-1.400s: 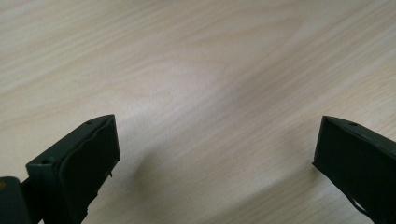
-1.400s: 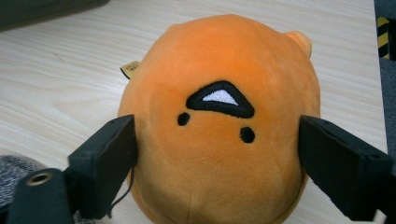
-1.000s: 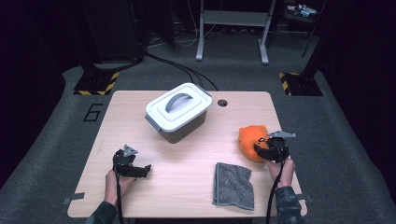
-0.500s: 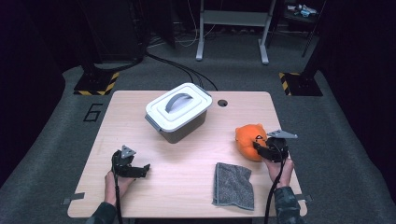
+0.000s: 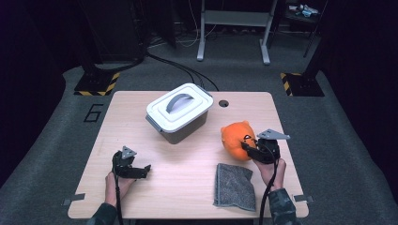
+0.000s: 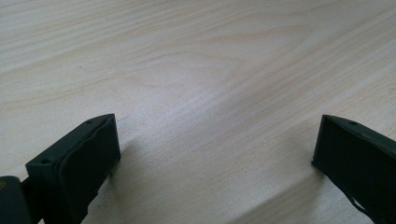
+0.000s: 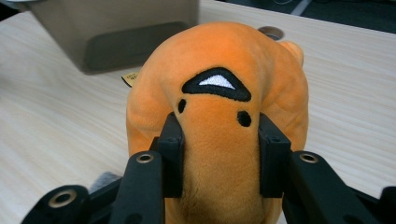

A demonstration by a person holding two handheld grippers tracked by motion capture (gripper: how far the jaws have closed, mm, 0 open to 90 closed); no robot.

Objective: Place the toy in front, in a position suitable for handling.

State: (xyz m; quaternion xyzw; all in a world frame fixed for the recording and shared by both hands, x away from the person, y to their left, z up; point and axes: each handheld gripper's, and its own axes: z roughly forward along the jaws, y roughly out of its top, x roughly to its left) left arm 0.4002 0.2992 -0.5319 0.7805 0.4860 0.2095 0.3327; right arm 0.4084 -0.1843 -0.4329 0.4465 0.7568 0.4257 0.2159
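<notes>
So here we're in the pick-up step: the orange plush toy (image 5: 237, 139) is already grabbed and, by our reckoning, just coming off the table (image 5: 187, 187).

Taking the lidded box (image 5: 179, 112) as our landmark and going left to right. Down and to the left of the box, the left gripper (image 5: 141, 171) rests low over bare wood near the table's front edge, jaws spread wide with nothing between them. It looks parked to us.

Right of the box and a bit toward the front sits the toy, near but not touching the box. The right gripper (image 7: 219, 158) comes at it from the front side. Its jaws have just been closing and now pinch the toy's snout, one pad on each side just below the two little black dots, fabric bulging between them. So the toy is squarely between the jaws, squeezed, not just nudged.

Further front from the box, just beside the right hand (image 5: 270, 171), lies a grey cloth (image 5: 235, 186), untouched.

Next move, we figure: keep the squeeze steady and lift straight, since soft plush can slip out. The box lid is still on, so if the toy goes in there, the left gripper needs to deal with the handle first.
</notes>
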